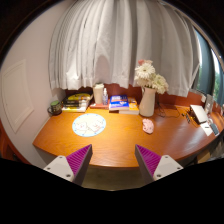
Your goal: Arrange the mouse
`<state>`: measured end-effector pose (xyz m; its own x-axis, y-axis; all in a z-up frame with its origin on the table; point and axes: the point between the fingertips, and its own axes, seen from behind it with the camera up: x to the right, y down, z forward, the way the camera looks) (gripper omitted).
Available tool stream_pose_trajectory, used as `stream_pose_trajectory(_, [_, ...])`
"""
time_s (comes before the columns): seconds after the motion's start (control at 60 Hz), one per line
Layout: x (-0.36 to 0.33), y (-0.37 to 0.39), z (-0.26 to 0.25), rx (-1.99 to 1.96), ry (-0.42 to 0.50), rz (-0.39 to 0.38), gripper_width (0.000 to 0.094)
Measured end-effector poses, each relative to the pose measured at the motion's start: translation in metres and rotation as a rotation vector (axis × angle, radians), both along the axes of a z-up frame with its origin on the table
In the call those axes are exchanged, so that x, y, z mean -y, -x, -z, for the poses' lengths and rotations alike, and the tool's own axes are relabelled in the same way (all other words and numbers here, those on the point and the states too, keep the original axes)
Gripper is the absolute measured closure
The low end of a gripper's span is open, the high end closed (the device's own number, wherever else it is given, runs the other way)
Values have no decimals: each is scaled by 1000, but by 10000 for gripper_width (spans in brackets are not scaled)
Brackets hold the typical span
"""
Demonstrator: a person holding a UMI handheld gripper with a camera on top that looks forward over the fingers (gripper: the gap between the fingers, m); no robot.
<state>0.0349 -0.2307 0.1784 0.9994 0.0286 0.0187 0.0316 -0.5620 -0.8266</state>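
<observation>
A small pink mouse (148, 125) lies on the wooden desk (115, 140), right of centre and in front of a vase. My gripper (112, 160) is held back from the desk's near edge, well short of the mouse. Its two fingers with purple pads (78, 158) stand wide apart with nothing between them but the desk edge.
A round white patterned mat (89, 124) lies left of centre. A vase of white flowers (149, 90) stands behind the mouse. Books (120, 103) and small items (76, 101) line the back under the curtained window. A laptop (202, 117) sits at the right end.
</observation>
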Motion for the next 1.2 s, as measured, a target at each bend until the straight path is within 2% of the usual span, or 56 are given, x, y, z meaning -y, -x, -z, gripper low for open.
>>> stream_pose_trajectory(0.233, [-3, -83, 103, 38, 153, 82, 75])
stream_pose_trajectory(0.383, [-33, -141, 143, 34, 214, 153, 73])
stream_pose_trajectory(0.667, [-157, -195, 186, 32, 255, 137, 74])
stream_pose_trajectory(0.8, [-215, -201, 191, 21, 250, 117, 74])
stream_pose_trajectory(1.0, [-277, -209, 193, -30, 243, 128, 101])
stream_pose_trajectory(1.067, [-286, -209, 193, -47, 246, 133, 186])
stream_pose_trajectory(1.15, [-293, -214, 193, -45, 239, 148, 410])
stream_pose_trajectory(1.2, [-295, -215, 194, -41, 241, 144, 434])
